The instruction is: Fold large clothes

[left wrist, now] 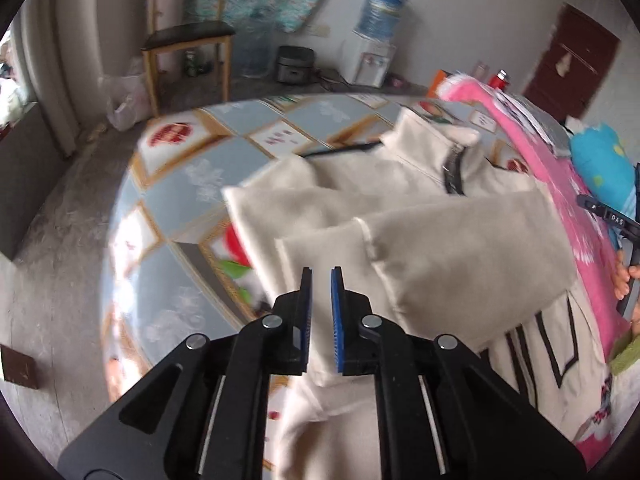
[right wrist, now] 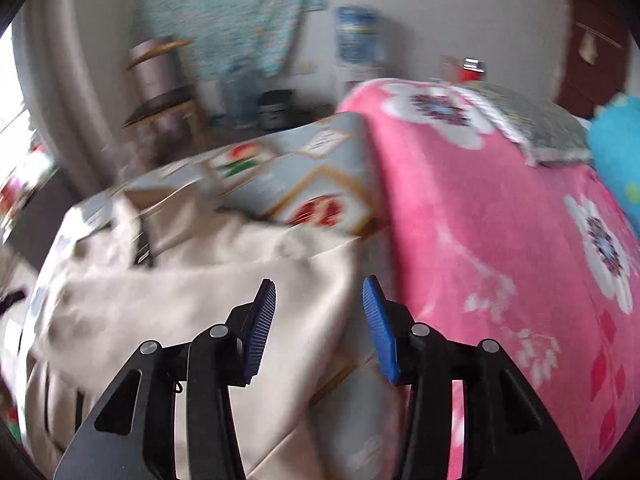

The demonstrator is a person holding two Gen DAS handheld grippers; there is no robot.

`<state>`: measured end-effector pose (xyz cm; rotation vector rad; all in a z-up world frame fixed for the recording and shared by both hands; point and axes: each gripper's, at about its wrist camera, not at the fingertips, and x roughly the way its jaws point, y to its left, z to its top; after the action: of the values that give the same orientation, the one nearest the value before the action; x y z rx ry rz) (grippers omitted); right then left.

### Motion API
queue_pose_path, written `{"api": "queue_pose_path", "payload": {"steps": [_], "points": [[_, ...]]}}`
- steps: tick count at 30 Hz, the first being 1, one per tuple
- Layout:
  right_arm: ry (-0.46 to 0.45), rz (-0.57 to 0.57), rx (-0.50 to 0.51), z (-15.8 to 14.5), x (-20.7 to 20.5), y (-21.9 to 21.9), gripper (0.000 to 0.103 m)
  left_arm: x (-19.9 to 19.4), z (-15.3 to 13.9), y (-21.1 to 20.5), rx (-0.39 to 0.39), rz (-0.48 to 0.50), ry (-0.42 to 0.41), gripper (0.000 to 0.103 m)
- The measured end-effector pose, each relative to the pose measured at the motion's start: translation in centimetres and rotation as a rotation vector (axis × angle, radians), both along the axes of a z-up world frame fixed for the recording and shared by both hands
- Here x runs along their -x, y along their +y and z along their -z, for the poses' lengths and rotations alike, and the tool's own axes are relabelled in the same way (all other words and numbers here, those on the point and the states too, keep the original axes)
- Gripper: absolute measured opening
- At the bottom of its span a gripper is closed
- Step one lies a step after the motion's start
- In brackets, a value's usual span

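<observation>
A cream zip-up jacket [left wrist: 400, 184] lies on the patterned table [left wrist: 192, 184], collar at the far end, both sleeves folded across its chest. My left gripper [left wrist: 321, 272] hovers over the near sleeve's cuff with its blue pads a narrow gap apart and nothing between them. In the right wrist view the same jacket [right wrist: 208, 292] lies at lower left. My right gripper [right wrist: 319, 284] is open and empty above the jacket's right edge, beside the pink blanket [right wrist: 500, 240]. The right gripper's black handle and the hand on it show at the left wrist view's right edge [left wrist: 628, 240].
A pink flowered blanket [left wrist: 560, 168] and a blue cushion [left wrist: 600, 160] lie to the right of the jacket. Beyond the table stand a wooden chair [left wrist: 188, 40], a water dispenser [left wrist: 372, 40], a rice cooker [left wrist: 294, 64] and a dark red door [left wrist: 576, 60].
</observation>
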<state>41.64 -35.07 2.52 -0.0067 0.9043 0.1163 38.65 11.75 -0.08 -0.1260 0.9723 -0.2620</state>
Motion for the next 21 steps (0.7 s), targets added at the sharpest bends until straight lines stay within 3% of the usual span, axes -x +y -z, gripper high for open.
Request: {"api": "queue_pose_path", "payload": {"steps": [3,4,5,9,10,12,14,16,21], "points": [[0.115,-0.073,0.050,3.8,0.9,2.1,0.045,-0.7,3.5,-1.6,-0.013,-0.004,0.139,0.020],[0.172,-0.063,0.094,5.7,0.9,2.4,0.045,-0.3,3.6,-1.7,-0.012,-0.011,0.094,0.020],[0.162,-0.060,0.110,6.2,1.1,2.6,0.045,-0.1,3.4,-2.0,-0.027,-0.003,0.087,0.020],[0.121,-0.020,0.108,3.0,3.2,3.4,0.047,1.5,1.1,-0.9,-0.018,-0.033,0.078,0.023],[0.102,-0.029,0.079,2.0,4.3,3.7,0.050,2.4,0.2,-0.6,-0.024,-0.036,0.056,0.028],[0.052,-0.042,0.063,0.0,7.5,4.5,0.067,4.4,-1.4,0.0,-0.045,-0.038,0.016,0.038],[0.025,-0.063,0.062,-0.9,11.5,5.5,0.072,7.4,-2.7,0.8,-0.060,-0.040,-0.005,0.042],[0.015,-0.062,0.044,-1.1,14.4,6.0,0.078,10.4,-3.1,1.6,-0.062,-0.049,0.001,0.044],[0.051,-0.007,0.001,1.4,22.9,6.8,0.079,18.4,-0.9,2.9,-0.014,-0.082,0.052,0.045]]}}
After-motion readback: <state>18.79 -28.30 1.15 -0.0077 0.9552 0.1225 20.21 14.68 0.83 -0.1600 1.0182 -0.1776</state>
